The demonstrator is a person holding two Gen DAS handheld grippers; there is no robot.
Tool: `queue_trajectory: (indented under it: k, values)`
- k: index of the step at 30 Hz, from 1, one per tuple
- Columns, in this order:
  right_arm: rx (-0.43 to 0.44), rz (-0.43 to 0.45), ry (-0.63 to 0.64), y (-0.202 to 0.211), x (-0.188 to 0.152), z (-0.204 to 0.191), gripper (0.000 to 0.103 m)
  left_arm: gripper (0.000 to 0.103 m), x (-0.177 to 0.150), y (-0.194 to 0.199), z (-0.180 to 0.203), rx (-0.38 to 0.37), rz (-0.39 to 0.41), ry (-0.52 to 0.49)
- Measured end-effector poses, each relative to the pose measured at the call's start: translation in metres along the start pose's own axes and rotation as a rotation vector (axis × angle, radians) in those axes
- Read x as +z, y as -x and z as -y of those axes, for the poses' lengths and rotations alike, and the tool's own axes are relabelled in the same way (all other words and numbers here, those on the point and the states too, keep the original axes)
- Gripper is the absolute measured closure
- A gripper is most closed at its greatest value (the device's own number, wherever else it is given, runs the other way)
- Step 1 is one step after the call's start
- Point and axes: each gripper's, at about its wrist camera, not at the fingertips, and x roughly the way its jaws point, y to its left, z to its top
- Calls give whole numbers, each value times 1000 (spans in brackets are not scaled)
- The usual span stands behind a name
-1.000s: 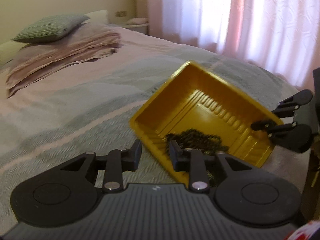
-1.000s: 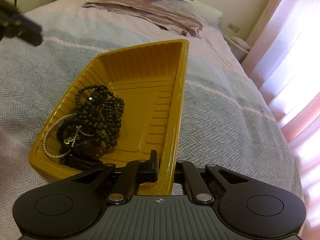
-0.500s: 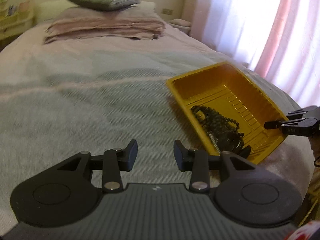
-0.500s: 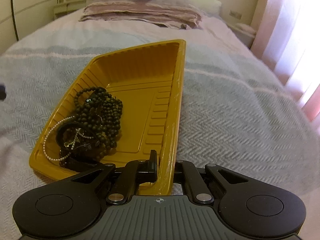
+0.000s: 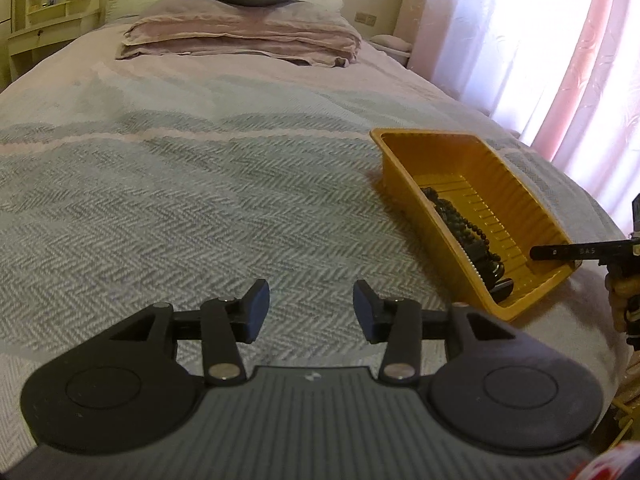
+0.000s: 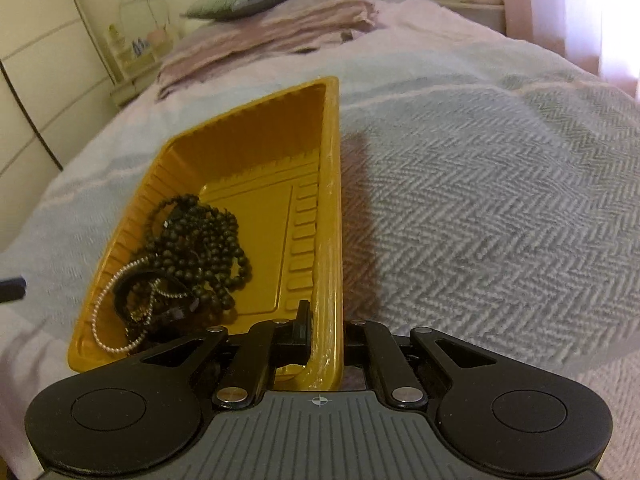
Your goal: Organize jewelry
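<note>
Right wrist view: the right hand-held gripper (image 6: 325,332) is clenched on the near long rim of the yellow tray (image 6: 256,152), one finger inside the wall and the other outside it. The tray sits on the bed (image 6: 500,208), over its herringbone cover, and the grip is the only hold on it. Inside, toward the near left corner, lies a tangle of jewelry: a dark bead necklace (image 6: 200,240) heaped over a thin pearl strand (image 6: 105,312) and a dark band or bracelet, too knotted to separate by eye.

Left wrist view: the left hand-held gripper (image 5: 307,310) is released; its jaws have just been opening, with nothing between them, only the bed cover below. The tray lies well off to its right.

The tray looks like thin moulded plastic, light and springy, so a rim pinch probably flexes it; holding near a corner should be stiffer. The beads likely handle as loose, limp strands that slide and snag on each other. The pearl strand looks the most delicate; taking it at a free loop near the tray's edge, rather than from within the heap, seems safest.
</note>
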Motion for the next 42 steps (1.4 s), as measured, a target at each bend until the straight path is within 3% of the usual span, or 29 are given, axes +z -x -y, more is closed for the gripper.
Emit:
queue_trajectory:
  k: [1,3,5,9,11,17,25,35,42]
  values:
    - [12,10,-20,3,-1,1,94,56,-1,0,1,0,1,5]
    - [24,27,-62,11,-1,4,77,46,-4,1,1,3,5,12]
    - [9,65,-82,26,-4,2,36,39,-8,3,1,5,12,15]
    - [-25,122,-113,56,-9,0,35,29,-14,8,-1,16,20,33]
    - [-99,135,-116,73,-13,-9,34,16,-18,12,-1,24,31,54]
    - [-237,146,4,104,-27,-69,27,2,-36,32,5,23,61,124]
    - [-253,107,164,97,-60,-146,24,0,-59,65,23,44,96,147]
    - [-165,68,32,88,-84,-168,24,0,-85,84,34,136,47,170]
    - [-180,21,91,80,-100,-186,24,0,-98,82,43,148,23,157]
